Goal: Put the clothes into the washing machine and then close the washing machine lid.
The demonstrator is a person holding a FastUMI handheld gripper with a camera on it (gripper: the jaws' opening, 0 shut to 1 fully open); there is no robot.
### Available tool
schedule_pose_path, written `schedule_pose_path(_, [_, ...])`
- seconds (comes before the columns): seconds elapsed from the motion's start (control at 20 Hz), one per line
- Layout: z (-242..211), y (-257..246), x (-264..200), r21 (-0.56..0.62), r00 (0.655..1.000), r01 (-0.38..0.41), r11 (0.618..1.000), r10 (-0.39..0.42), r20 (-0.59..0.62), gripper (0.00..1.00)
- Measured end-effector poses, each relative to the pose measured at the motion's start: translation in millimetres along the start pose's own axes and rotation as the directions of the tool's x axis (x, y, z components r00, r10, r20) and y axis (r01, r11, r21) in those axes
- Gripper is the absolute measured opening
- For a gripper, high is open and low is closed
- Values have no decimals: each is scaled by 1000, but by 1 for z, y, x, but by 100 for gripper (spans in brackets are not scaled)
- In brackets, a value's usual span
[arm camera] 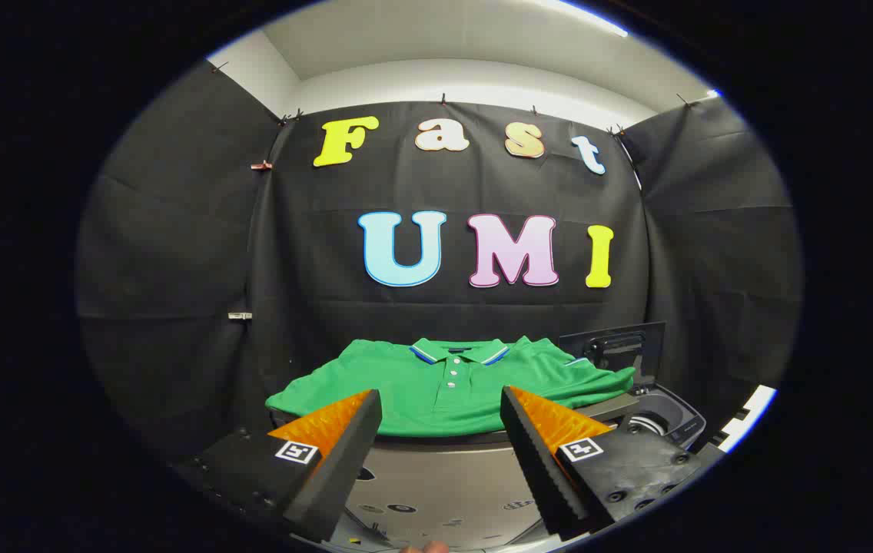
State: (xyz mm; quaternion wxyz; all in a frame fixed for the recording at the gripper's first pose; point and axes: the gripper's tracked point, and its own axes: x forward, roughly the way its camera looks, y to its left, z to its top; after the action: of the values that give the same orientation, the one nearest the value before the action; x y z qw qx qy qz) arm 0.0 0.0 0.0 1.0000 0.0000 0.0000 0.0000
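- Jaws [440,449] stood wide apart, nothing between them, both fingers clear of any cloth.
- Green polo shirt [448,388] lay spread flat, collar away from the jaws and placket facing up, on a raised grey surface just ahead of the fingertips; laid out like that, it looked staged for an easy first pick.
- Shirt was beyond the fingers, not touching them; its near hem sat in the gap between the two tips as seen from the gripper view.
- Washing machine [663,418] sat to the right of the shirt, lid [621,347] propped up and open, dark tub mouth showing below it; an open lid fits a load-first, close-later order.
- One sleeve of the shirt reached towards the machine's edge; whether it touched could not be told.
- Pose: jaws held roughly level, pointed straight at the shirt's front and centred on the button line, slightly lower than the cloth surface.
- A bit of a fingertip showed under the jaws at the very bottom, likely the person's holding hand [425,547].
- Judgement: pre-grasp approach, task not yet started; shirt still out of the tub, lid still up.
- Risk: flat cloth gives little to pinch, so the jaws may need to come down over a fold or the hem.
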Motion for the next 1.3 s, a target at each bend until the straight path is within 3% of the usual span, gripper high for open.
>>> schedule_pose_path(1.3, [3, -16, -8, 11, 1000, 7, 1000, -7, -10, 98])
